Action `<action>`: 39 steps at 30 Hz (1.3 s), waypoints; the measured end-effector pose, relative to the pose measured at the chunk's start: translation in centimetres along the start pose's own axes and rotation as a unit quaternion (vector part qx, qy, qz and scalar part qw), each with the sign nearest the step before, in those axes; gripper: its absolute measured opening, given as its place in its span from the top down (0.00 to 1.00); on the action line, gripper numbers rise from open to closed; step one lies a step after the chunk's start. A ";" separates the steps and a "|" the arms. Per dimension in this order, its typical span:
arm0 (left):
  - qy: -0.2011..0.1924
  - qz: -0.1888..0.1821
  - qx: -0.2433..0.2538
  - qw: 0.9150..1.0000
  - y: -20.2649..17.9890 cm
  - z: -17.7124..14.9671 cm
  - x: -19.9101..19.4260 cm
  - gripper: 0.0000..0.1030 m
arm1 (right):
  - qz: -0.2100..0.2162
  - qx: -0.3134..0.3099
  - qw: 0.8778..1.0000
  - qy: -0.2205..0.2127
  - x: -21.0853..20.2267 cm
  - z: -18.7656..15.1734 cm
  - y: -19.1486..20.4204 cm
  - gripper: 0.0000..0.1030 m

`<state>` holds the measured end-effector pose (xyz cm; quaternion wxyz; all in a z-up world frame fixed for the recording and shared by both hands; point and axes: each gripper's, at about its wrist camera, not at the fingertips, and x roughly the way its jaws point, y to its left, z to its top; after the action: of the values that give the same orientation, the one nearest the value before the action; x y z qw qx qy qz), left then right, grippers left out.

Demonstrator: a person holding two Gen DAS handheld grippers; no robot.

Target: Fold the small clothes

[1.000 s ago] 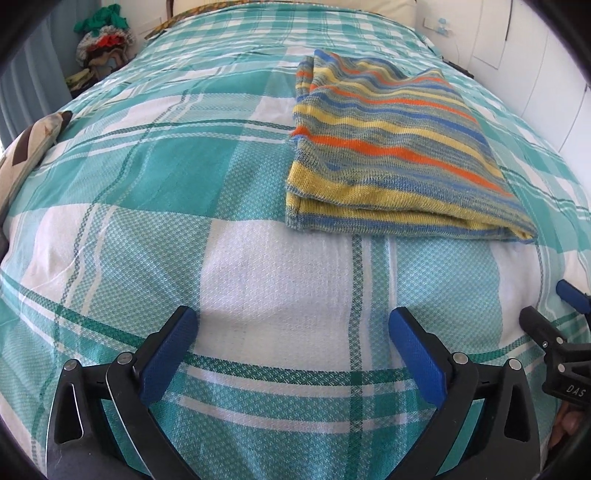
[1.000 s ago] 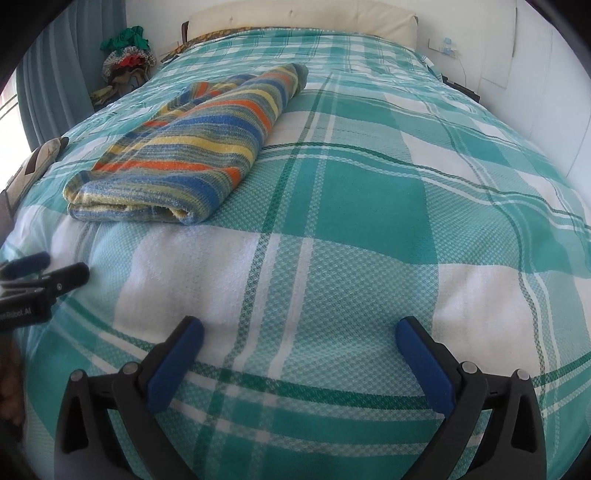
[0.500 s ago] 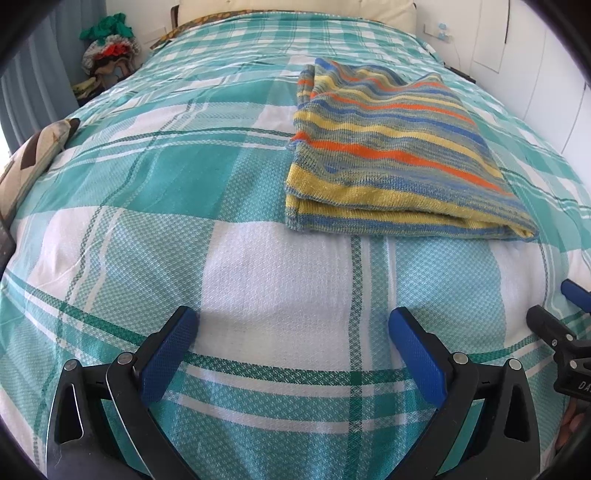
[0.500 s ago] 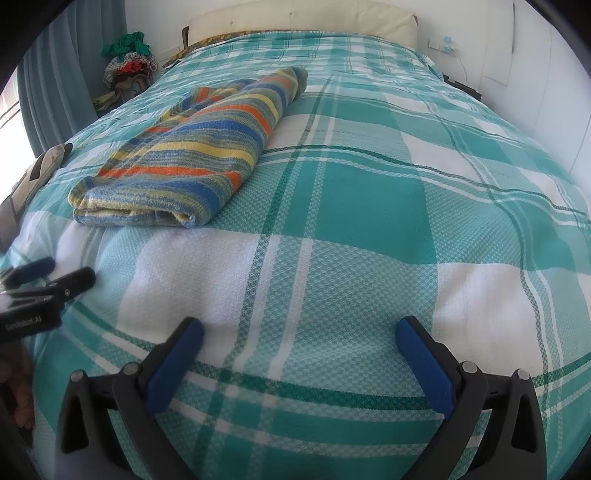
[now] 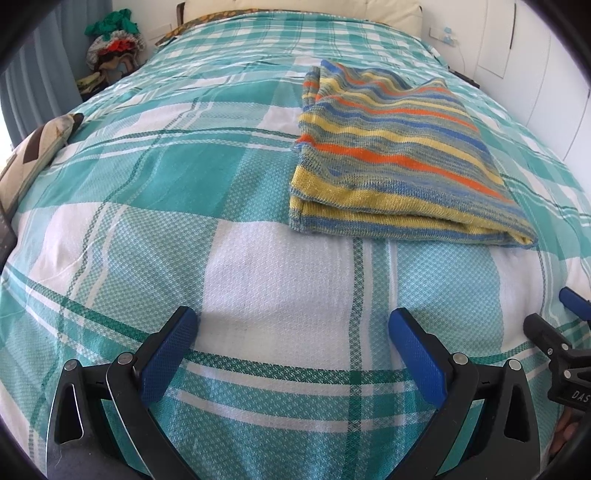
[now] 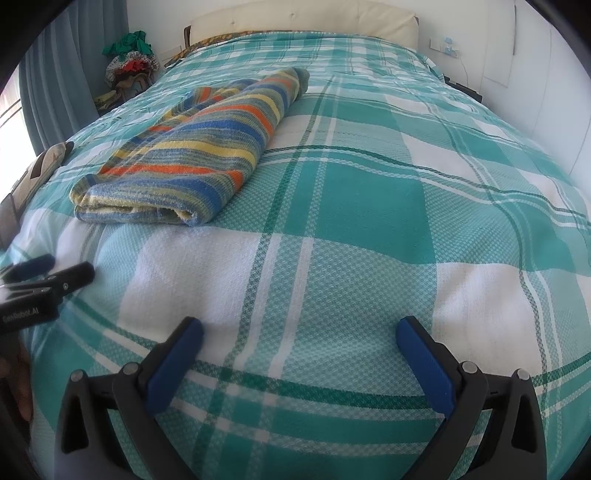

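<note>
A striped knit garment (image 5: 395, 155) in yellow, blue and orange lies folded flat on the teal plaid bedspread (image 5: 184, 177). In the right wrist view it (image 6: 199, 155) lies to the upper left. My left gripper (image 5: 293, 325) is open and empty, low over the bed's near end, a short way in front of the garment's folded edge. My right gripper (image 6: 299, 334) is open and empty, to the right of the garment. Each gripper's tip shows at the edge of the other's view, the right one (image 5: 554, 332) and the left one (image 6: 48, 273).
A patterned pillow (image 5: 33, 155) lies at the bed's left edge. A pile of clothes (image 5: 110, 48) stands on a stand by the curtain at the back left. The cream headboard (image 6: 303, 16) and white wall close the far end and right side.
Both grippers have drawn back slightly and tilted up, so more of the bed's far end and headboard shows. The garment has not moved. Both jaws stay open.
</note>
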<state>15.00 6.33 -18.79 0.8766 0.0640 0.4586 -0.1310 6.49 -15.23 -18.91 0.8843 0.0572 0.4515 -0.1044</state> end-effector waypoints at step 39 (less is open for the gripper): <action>-0.010 0.002 -0.002 1.000 -0.1 -0.2 -0.1 0.00 | -0.004 -0.007 1.000 -0.010 0.2 -0.1 0.0 0.00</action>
<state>14.76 6.31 -18.81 0.8814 0.0618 0.4502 -0.1292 6.54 -15.21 -19.17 0.8888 0.0476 0.4435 -0.1056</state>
